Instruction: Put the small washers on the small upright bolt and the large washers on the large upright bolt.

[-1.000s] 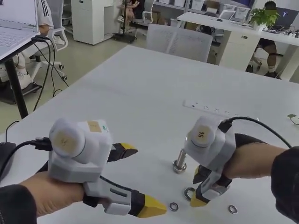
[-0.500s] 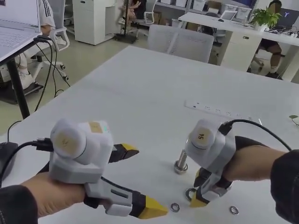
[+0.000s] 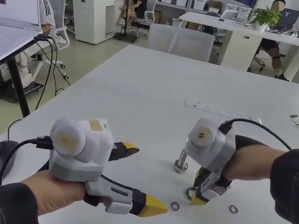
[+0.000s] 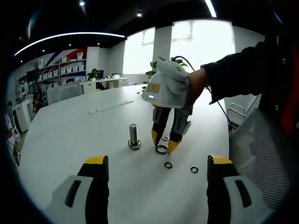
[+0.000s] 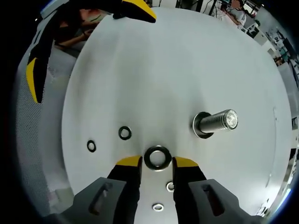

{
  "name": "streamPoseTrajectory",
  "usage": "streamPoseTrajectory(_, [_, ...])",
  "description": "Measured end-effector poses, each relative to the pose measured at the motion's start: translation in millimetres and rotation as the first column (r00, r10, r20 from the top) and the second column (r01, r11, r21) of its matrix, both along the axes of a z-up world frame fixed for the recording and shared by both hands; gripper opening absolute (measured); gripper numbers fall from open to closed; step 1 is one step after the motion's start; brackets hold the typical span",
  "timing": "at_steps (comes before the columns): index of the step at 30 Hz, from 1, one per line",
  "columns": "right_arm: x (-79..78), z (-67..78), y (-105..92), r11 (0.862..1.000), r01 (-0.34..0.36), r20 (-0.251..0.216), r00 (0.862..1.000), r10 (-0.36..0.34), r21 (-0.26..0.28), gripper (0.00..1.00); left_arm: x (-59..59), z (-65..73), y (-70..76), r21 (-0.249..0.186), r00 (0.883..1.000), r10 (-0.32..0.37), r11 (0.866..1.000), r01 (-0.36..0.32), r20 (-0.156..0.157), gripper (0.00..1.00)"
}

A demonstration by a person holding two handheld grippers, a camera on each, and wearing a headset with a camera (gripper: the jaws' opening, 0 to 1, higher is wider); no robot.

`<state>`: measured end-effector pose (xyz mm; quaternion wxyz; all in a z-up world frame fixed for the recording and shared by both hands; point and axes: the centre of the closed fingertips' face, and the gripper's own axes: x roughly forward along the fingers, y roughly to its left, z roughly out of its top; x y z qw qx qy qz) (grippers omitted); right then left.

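bolt (image 4: 134,136) upright, axis vertical | large washer (image 5: 148,157) flat between right claw (image 5: 157,161) tips

The right gripper (image 3: 195,198) points down just beside the bolt (image 3: 181,160), jaws slightly apart; the left gripper (image 3: 142,179) hovers farther off, jaws wide.

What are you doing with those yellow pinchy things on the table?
A person is holding a gripper in each hand over a white table. The right gripper is down at the tabletop, its open jaws poised at a large washer lying flat beside an upright bolt. Small washers lie loose nearby. The left gripper is held off to the side, open and empty.
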<state>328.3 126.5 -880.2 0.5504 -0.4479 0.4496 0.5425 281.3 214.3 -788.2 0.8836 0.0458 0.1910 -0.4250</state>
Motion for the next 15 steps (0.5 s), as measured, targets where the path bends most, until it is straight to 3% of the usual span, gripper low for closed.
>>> streamPoseTrajectory(15, [0.9,0.1,0.7,1.0,0.009,-0.003,1.0,-0.009,-0.001,0.25,0.0,-1.1,0.1,0.002,1.0,0.0,1.0,0.0,-0.003,0.87])
